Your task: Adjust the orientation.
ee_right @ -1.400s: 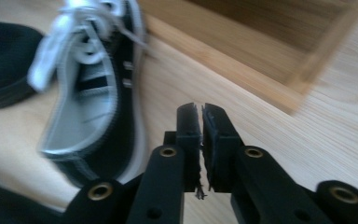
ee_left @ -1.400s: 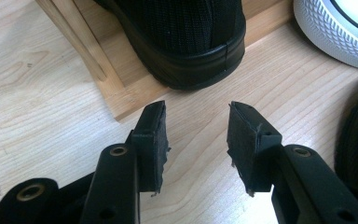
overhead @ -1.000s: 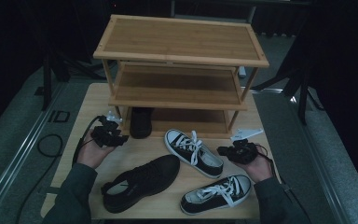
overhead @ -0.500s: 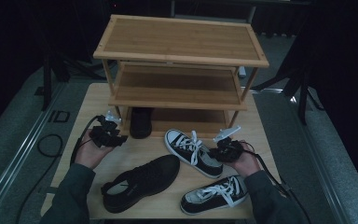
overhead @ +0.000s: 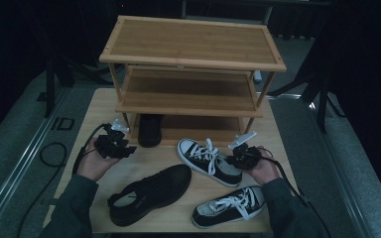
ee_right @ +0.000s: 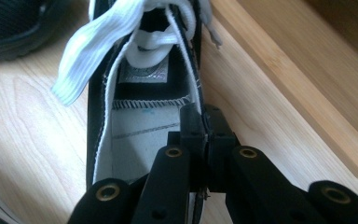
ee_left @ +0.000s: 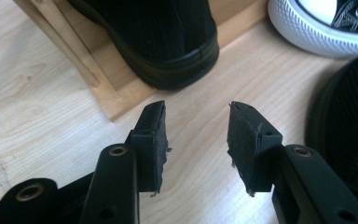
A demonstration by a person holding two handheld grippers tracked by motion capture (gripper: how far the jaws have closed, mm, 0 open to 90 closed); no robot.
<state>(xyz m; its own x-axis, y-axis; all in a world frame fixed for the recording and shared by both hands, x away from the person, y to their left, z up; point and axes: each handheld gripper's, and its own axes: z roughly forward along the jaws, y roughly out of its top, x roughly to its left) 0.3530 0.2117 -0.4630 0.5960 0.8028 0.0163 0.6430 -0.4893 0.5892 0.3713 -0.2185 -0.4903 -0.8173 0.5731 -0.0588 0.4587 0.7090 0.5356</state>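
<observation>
A black-and-white sneaker (overhead: pixel 208 159) lies in front of the wooden shoe rack (overhead: pixel 188 94). My right gripper (overhead: pixel 233 157) is at its heel. In the right gripper view the jaws (ee_right: pixel 204 130) have just been closing and are shut on the sneaker's (ee_right: pixel 140 126) thin side wall, one pad inside and one outside. My left gripper (overhead: pixel 124 146) hovers at the rack's left foot. It stands open (ee_left: pixel 196 135) with nothing between its pads, though the jaws have just closed a little. A black shoe (ee_left: pixel 168 37) stands on the bottom shelf just beyond it.
A second sneaker (overhead: pixel 228 206) and a black leather shoe (overhead: pixel 151 191) lie near the table's front edge. The rack's upper shelves hold nothing. The rack's base rail (ee_right: pixel 298 93) runs close along the held sneaker's right side.
My right hand has moved left from the table's right side to the sneaker's heel, and its jaws have shut on the side wall. The left hand has stayed put.
</observation>
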